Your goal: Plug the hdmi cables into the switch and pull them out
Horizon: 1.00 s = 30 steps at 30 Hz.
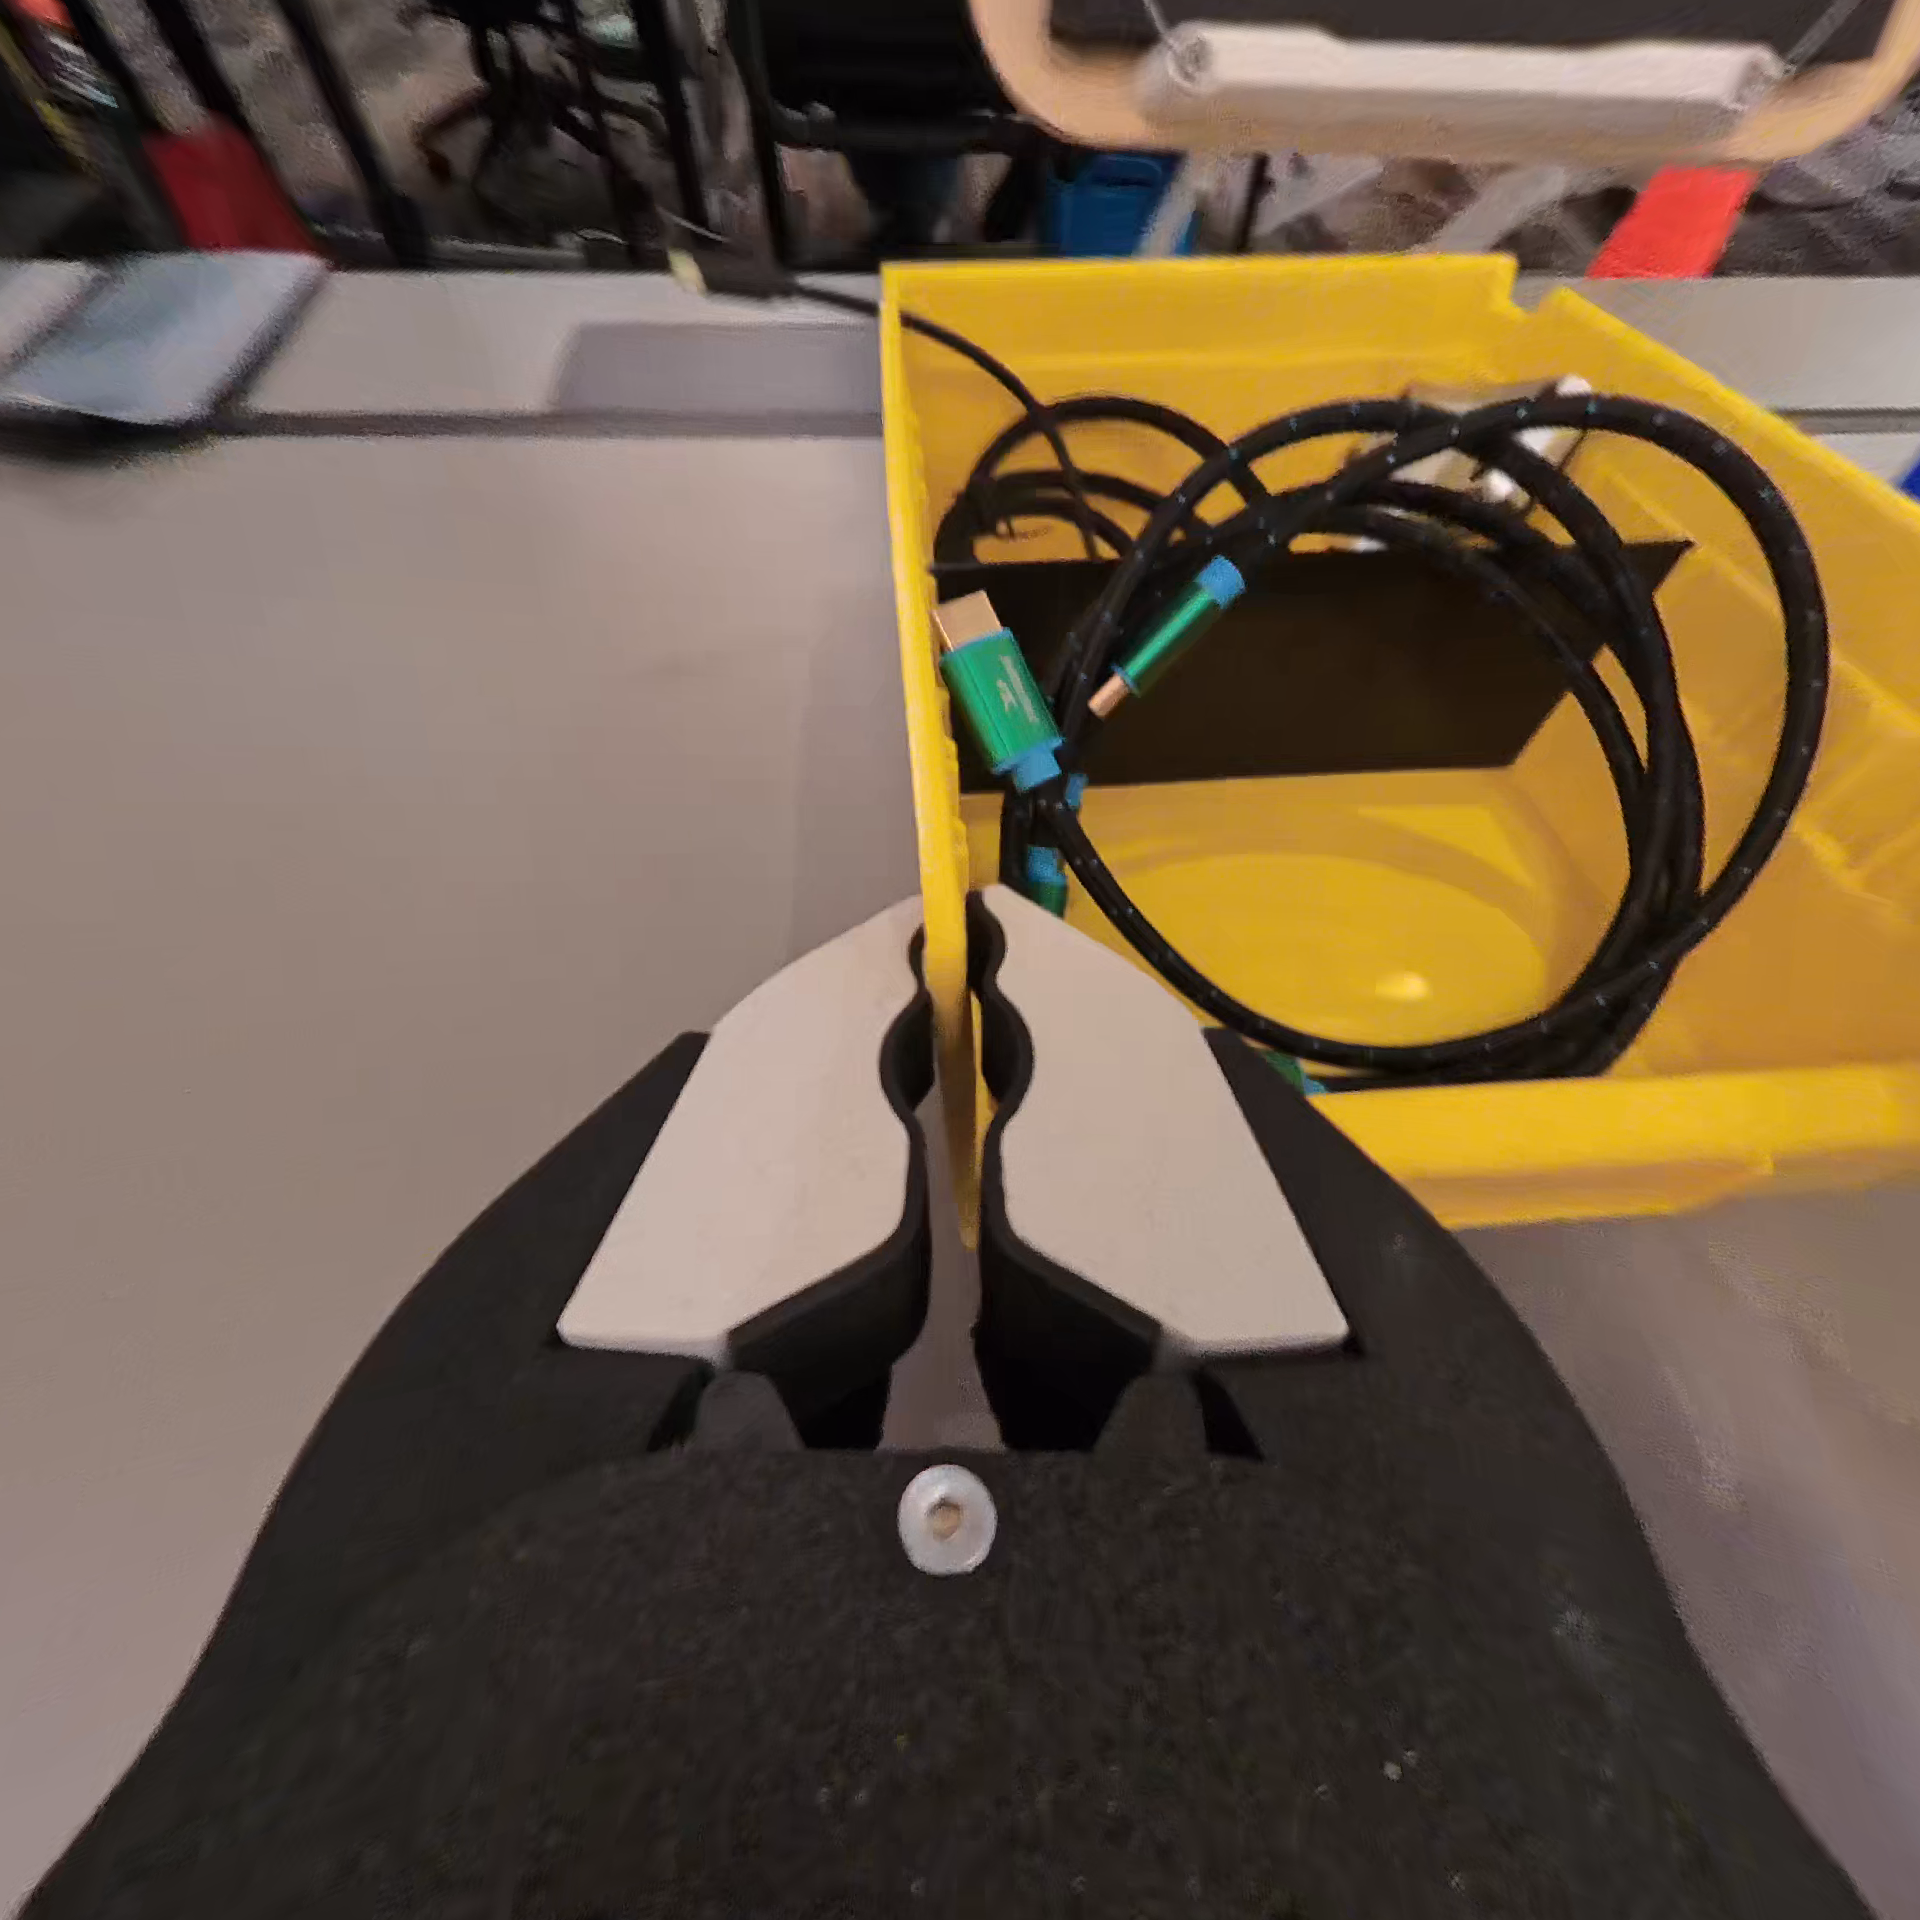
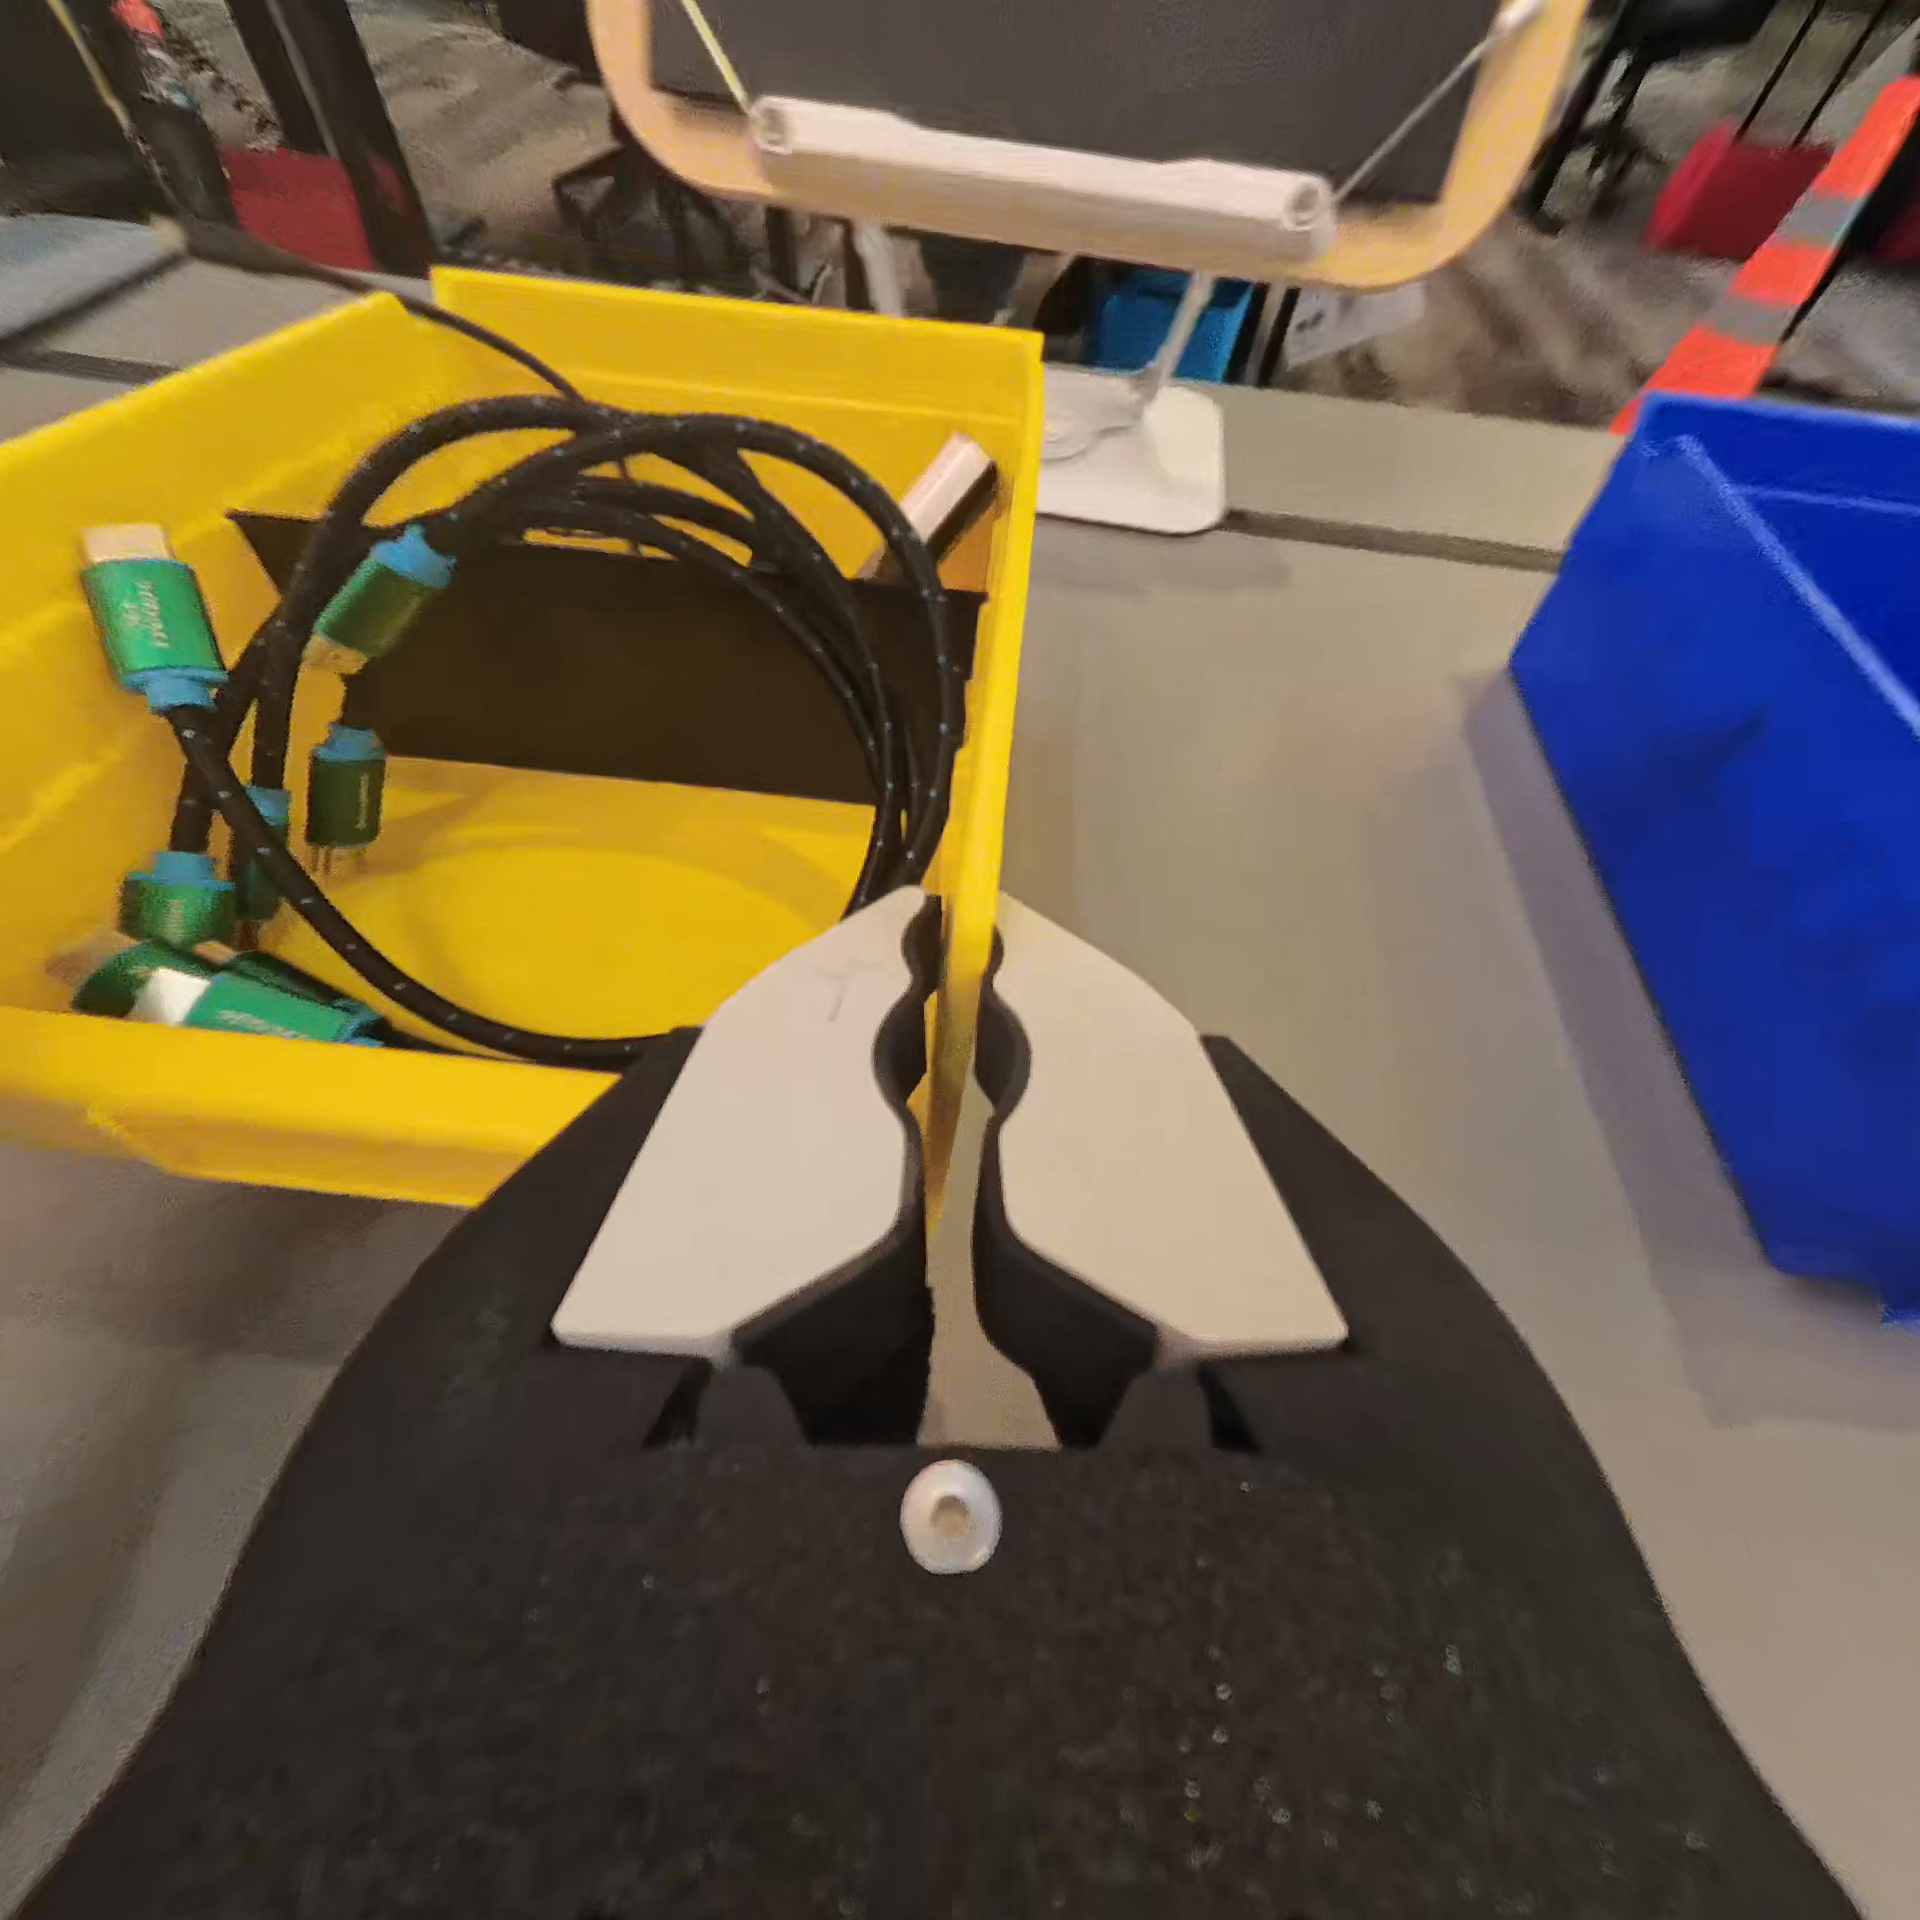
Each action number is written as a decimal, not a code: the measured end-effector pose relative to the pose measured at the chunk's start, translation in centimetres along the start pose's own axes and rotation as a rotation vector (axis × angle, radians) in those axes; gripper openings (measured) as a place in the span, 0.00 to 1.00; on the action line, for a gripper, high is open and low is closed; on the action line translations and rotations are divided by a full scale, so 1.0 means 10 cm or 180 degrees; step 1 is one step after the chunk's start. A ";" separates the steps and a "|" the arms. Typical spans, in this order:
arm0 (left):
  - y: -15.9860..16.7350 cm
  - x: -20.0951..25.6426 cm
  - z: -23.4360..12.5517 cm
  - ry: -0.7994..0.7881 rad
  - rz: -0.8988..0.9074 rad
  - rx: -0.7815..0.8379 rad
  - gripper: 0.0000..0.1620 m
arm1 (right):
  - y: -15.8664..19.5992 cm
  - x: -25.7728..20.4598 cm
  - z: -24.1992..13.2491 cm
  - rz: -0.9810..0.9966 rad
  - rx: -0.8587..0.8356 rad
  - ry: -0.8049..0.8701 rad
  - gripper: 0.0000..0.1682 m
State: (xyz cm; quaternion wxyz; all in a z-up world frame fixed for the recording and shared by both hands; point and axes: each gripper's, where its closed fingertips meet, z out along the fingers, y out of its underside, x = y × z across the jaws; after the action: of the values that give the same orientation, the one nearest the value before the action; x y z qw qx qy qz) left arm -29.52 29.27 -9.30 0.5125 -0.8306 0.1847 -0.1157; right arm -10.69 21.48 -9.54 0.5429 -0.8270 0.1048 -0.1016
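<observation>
Left wrist view: left gripper (image 1: pixel 954 940) clamped on the left wall of the yellow bin (image 1: pixel 1195 301), wall pinched between the fingers, probably to carry or steady it. Just beyond and right of the fingertips, braided black hdmi cables (image 1: pixel 1662 748) coiled inside, green plugs loose; black switch (image 1: pixel 1351 675) behind them, nothing plugged in.

Right wrist view: right gripper (image 2: pixel 961 935) pinched likewise on the bin's right wall. Cables left of the fingers; blue bin (image 2: pixel 1714 831) well apart to the right.

Yellow bin (image 1: pixel 1455 1143); inside, black braided cables (image 1: pixel 1662 831) flecked blue, with green plugs (image 2: pixel 156 623), blue collars and gold tips, over a black box (image 1: pixel 1351 675). Right: blue bin (image 2: pixel 1766 831). Grey table (image 1: pixel 416 831). Grey fingers (image 1: pixel 790 1143) on black.
</observation>
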 end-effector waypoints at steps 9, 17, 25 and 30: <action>-0.19 -1.52 -0.46 -0.0418 -0.0221 0.0280 0.01 | -0.32 -1.52 -0.08 0.0034 0.0199 -0.0417 0.03; 0.43 -2.27 -0.07 -0.0088 -0.0563 -0.0193 0.04 | 0.11 -2.41 0.13 -0.0033 0.0114 -0.0602 0.05; 0.05 -2.17 -0.48 -0.0076 -0.0401 0.0382 0.28 | -0.05 -2.05 -0.41 -0.0350 0.0260 -0.1941 0.13; -0.07 -1.69 -0.80 0.0471 -0.0441 0.0716 0.43 | 0.18 -0.78 -0.70 -0.0803 0.0354 -0.2028 0.31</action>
State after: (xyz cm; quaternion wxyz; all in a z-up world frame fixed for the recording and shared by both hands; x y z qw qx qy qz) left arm -47.73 30.29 -5.12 0.5781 -0.7679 0.1501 -0.2316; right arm -20.23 16.86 -8.87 0.5757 -0.7928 -0.1788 0.0899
